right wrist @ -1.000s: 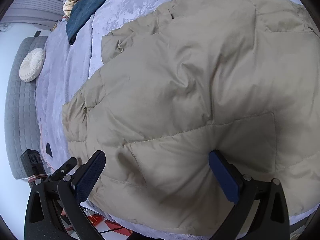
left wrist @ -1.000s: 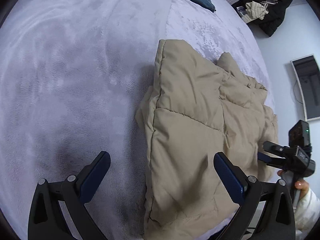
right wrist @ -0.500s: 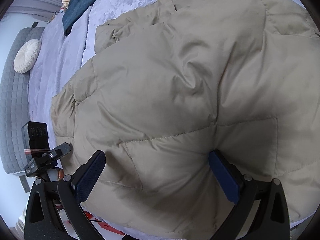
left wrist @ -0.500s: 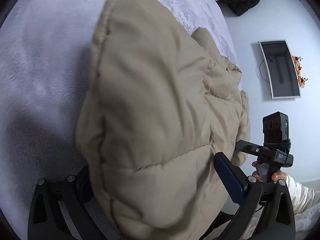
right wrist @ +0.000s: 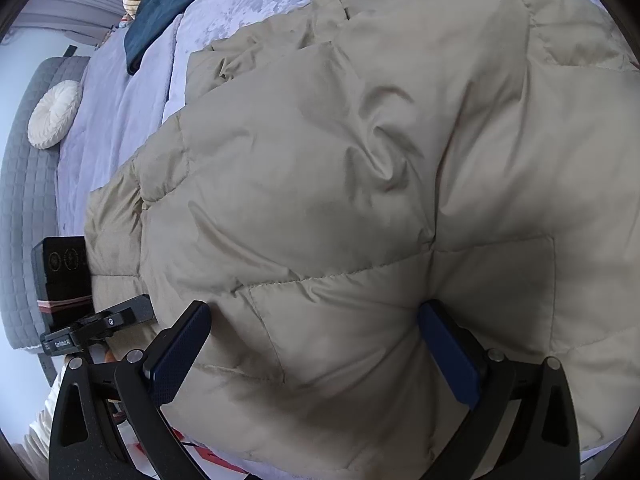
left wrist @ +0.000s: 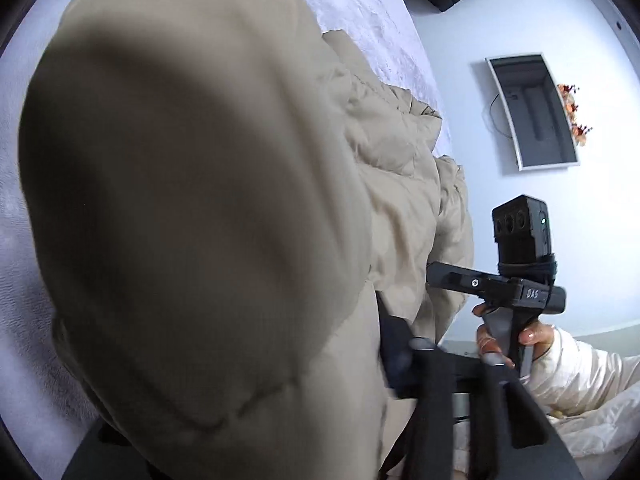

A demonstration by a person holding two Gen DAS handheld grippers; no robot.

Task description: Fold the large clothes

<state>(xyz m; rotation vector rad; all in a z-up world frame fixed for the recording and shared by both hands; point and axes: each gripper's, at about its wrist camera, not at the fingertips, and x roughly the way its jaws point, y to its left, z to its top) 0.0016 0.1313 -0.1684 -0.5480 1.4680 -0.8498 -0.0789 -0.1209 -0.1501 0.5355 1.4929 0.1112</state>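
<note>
A: Puffer jacket [right wrist: 360, 184], tan and quilted, lies spread over the lilac bed [right wrist: 256, 4], its hem bulging off the bed's near edge. What matters for this fold?

B: Judging by how it lies, the grab comes first. The left gripper [left wrist: 256, 412] has a thick roll of the jacket's near-left edge between its jaws, and they are closing on it; its right finger [left wrist: 394, 350] already sits against the fabric. Let it bite deep, past the slippery shell into the padding.

A: And the right gripper [right wrist: 316, 354]?

B: Its jaws stand wide apart, astride a puffed panel at the jacket's near hem, pressing in but not clamped. It should pinch a matching fold level with the left's.

A: Risk?

B: Uneven grips would likely skew the fold.
</note>
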